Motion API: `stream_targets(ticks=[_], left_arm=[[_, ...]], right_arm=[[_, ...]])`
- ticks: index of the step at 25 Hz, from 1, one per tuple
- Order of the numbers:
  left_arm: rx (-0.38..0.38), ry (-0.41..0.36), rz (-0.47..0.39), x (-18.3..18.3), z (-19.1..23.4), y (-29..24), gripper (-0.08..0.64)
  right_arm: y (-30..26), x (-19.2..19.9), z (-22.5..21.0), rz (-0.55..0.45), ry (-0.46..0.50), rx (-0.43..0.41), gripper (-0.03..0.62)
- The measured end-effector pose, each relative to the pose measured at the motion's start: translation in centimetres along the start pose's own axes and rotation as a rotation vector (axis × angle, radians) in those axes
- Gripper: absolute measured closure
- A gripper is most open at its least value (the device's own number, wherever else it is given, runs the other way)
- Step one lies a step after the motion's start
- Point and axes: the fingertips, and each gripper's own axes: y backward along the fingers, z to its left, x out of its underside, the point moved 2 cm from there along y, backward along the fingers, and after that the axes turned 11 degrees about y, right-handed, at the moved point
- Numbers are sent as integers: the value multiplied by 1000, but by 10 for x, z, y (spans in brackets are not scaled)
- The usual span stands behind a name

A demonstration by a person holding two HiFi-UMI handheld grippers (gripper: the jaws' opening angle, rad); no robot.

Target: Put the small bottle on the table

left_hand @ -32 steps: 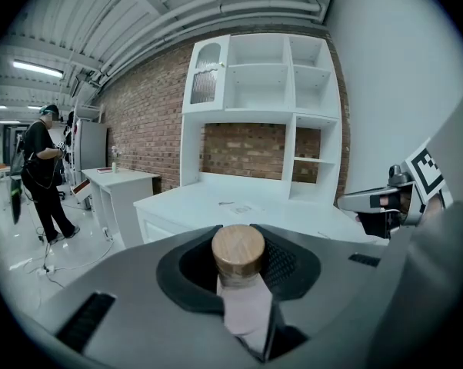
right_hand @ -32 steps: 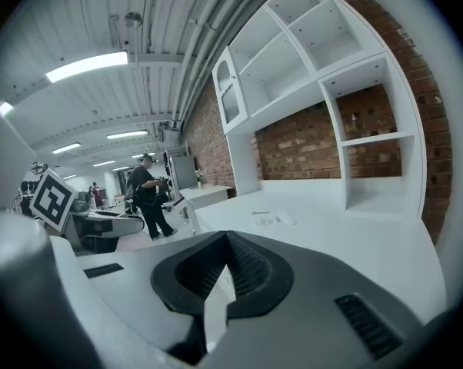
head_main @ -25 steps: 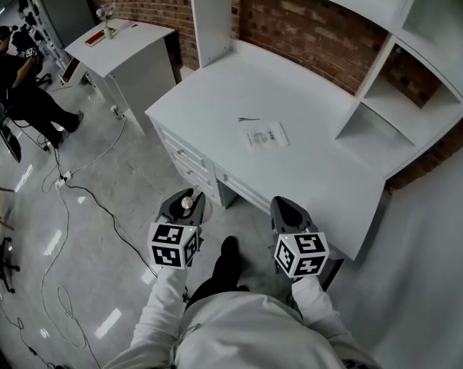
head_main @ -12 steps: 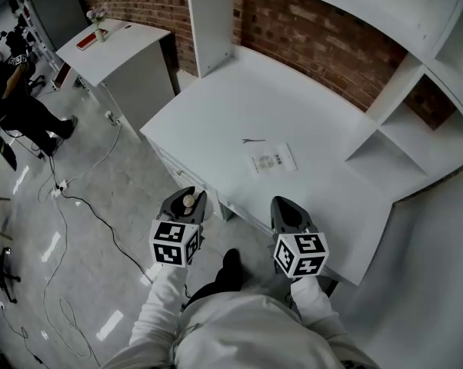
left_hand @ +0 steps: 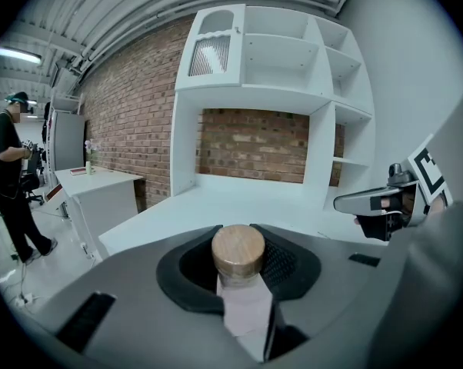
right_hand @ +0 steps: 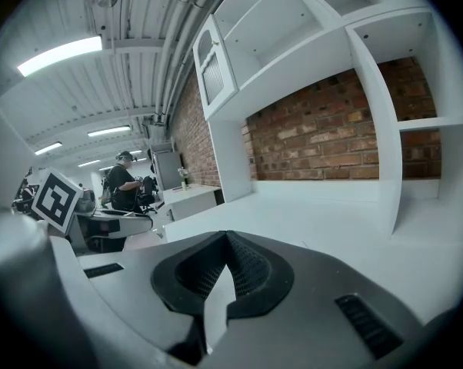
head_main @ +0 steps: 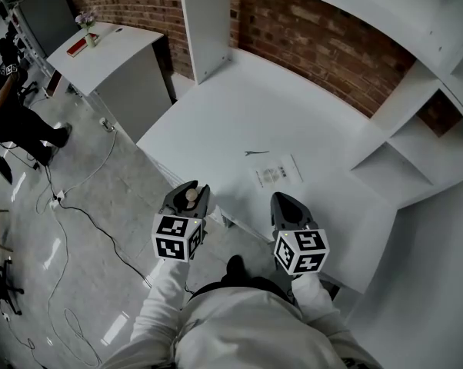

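Note:
A small clear bottle with a round wooden cap stands upright between the pads of my left gripper, which is shut on it. From the head view its cap shows between the jaws of the left gripper, just off the near edge of the white desk. To its right my right gripper hovers over the desk's front edge. Its jaws meet at the tip with nothing between them, as the right gripper view shows of the right gripper.
A printed sheet and a small dark item lie on the desk. White shelving rises at the back and right. A side table, floor cables and a person are to the left.
Both grippers have come forward to the desk's front edge, and the desk now lies closer below me. The bottle stays gripped in the left gripper.

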Motion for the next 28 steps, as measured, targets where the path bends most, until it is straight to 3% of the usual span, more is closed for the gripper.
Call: stream_targets(ticks=[28], left_arm=[[45,-61,56,-33,16,-122,443]], right_arm=[[-64,-30,-51,-18,2,25,565]])
